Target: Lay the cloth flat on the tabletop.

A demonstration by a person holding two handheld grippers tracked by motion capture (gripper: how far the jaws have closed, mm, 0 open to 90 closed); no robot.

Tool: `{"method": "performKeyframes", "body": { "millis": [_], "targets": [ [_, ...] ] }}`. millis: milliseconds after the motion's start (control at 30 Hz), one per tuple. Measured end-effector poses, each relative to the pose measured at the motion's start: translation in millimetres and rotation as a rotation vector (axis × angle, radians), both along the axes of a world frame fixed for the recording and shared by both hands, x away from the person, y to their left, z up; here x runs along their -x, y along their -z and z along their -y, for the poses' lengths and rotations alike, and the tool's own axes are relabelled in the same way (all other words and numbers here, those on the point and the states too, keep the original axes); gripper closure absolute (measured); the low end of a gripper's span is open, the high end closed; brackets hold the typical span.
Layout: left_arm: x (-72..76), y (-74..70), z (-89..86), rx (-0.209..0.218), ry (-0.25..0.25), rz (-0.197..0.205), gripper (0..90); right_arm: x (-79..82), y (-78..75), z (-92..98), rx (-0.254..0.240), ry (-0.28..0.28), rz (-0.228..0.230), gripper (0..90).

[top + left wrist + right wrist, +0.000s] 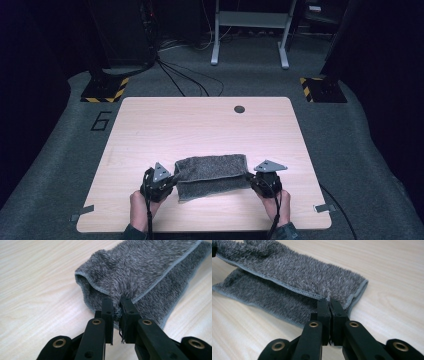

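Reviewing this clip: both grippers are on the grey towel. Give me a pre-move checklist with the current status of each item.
1. left gripper clamped on the towel: ok, cloth bunched between its jaws.
2. right gripper clamped on the towel's top layer at the hem: ok.
3. Grips at opposite ends: ok.
4. Towel folded, upper layer set back from the lower edge: ok.
5. Bottom layer also caught: cannot tell.
6. Free table beyond the towel: ok.

Number "6" on the floor [101, 121]
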State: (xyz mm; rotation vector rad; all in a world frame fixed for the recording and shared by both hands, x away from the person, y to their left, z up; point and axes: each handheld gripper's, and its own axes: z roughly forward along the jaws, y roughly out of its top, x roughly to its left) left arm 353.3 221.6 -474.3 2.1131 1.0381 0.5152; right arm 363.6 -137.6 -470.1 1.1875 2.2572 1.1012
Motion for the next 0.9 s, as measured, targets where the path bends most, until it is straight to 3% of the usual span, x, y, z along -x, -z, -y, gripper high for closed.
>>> {"method": "performKeyframes", "body": {
  "millis": [267,500,600,733,900],
  "targets": [
    [-16.8,-4.9,-5.1,0.035,-0.008,-0.007,83.6,-17.5,-14.6,-2.7,0.001,-0.001,0.033,88.6],
    [-42.2,-4.5,-13.0,0.071,-0.006,-0.052,84.6,-42.5,-19.5,-8.4,0.006,0.0,0.028,88.8],
    [-61.5,-4.7,-16.5,0.071,-0.001,-0.078,85.4,-56.9,-20.8,-11.8,0.022,-0.001,0.018,89.0],
    [-101.5,-10.1,-17.3,0.078,-0.009,-0.098,86.0,-89.0,-25.0,-17.5,0.067,0.001,0.018,89.4],
    [-153.5,-39.8,-14.3,0.053,-0.059,-0.077,86.2,-142.7,-46.6,-26.0,0.082,0.045,0.031,89.5]
  ]
}}
